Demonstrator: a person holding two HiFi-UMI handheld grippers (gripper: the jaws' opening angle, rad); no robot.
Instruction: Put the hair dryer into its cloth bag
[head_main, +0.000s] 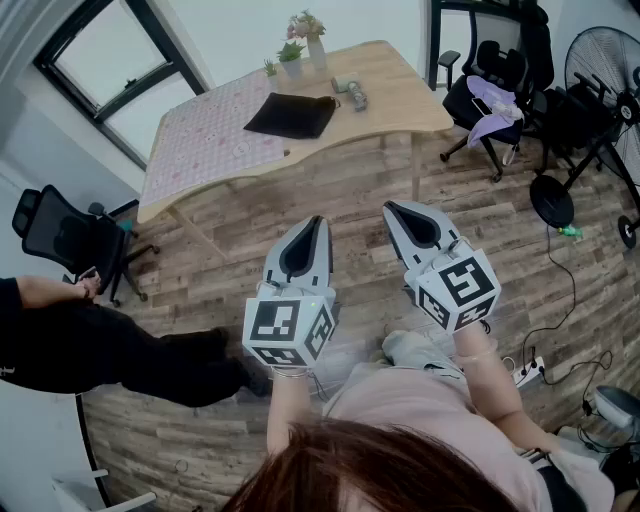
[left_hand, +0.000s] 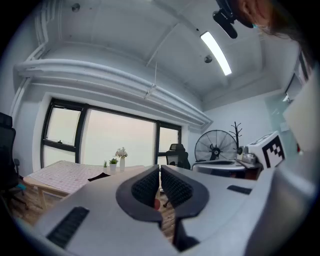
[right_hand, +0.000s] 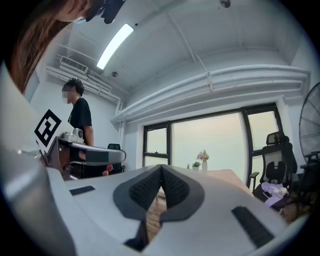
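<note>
A black cloth bag (head_main: 292, 114) lies flat on the wooden table (head_main: 400, 105) far ahead, and the grey hair dryer (head_main: 351, 92) rests just to its right. The bag shows as a dark patch (left_hand: 99, 176) in the left gripper view. My left gripper (head_main: 318, 222) and right gripper (head_main: 392, 209) hang side by side over the floor, well short of the table, both level, shut and empty. The left jaws (left_hand: 160, 169) and right jaws (right_hand: 161, 168) each meet at the tips with nothing between them.
A patterned cloth (head_main: 205, 135) covers the table's left part. A vase of flowers (head_main: 310, 35) and small plants (head_main: 290, 55) stand at its far edge. Office chairs (head_main: 487, 90) and a standing fan (head_main: 600, 65) are at the right. A person in black (head_main: 90, 340) is at the left.
</note>
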